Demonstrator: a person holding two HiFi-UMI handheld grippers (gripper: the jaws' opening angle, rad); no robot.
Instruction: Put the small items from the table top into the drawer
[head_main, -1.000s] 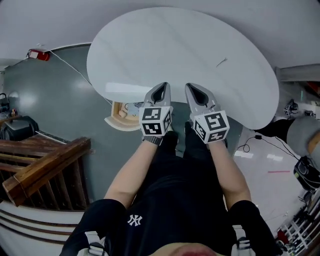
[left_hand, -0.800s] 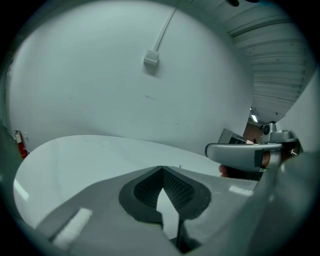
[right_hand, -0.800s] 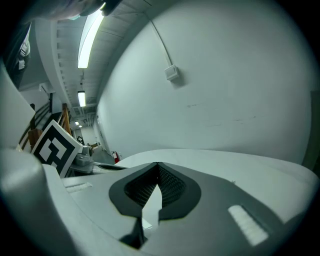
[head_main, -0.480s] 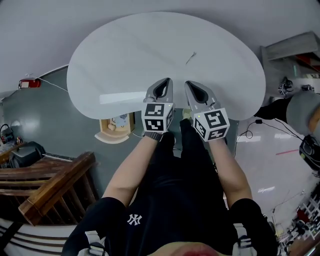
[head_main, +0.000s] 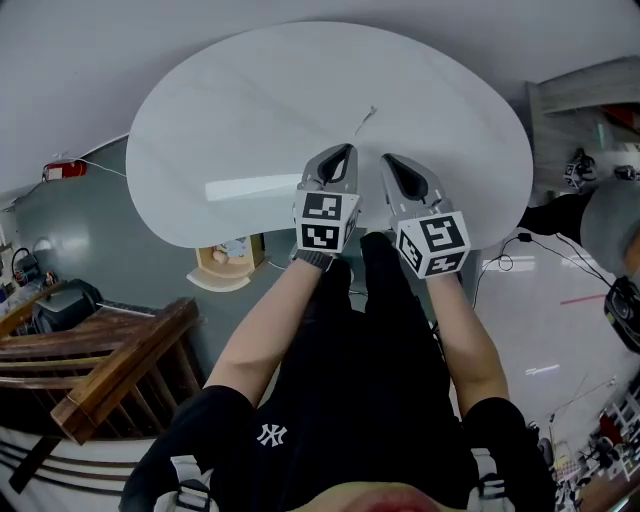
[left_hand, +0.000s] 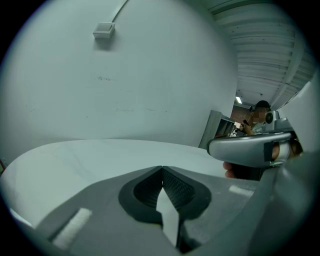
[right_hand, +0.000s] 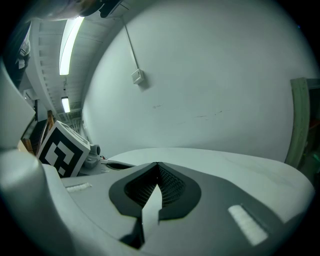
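My left tongs (head_main: 341, 157) and right tongs (head_main: 392, 166) are both clenched shut and empty, side by side over the white table (head_main: 240, 110). A thin small item (head_main: 364, 119) lies just ahead between their tips, slanting away rightward, seemingly nearer the left.

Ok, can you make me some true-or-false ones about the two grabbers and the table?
1. The left gripper has its fingers shut with nothing between them. True.
2. The right gripper is holding a small item. False: its fingers are shut and empty.
3. A small thin item lies on the white table. True.
4. The table is square. False: it is a rounded oval.
5. The drawer is pushed shut. False: it sticks out open under the table's near edge.
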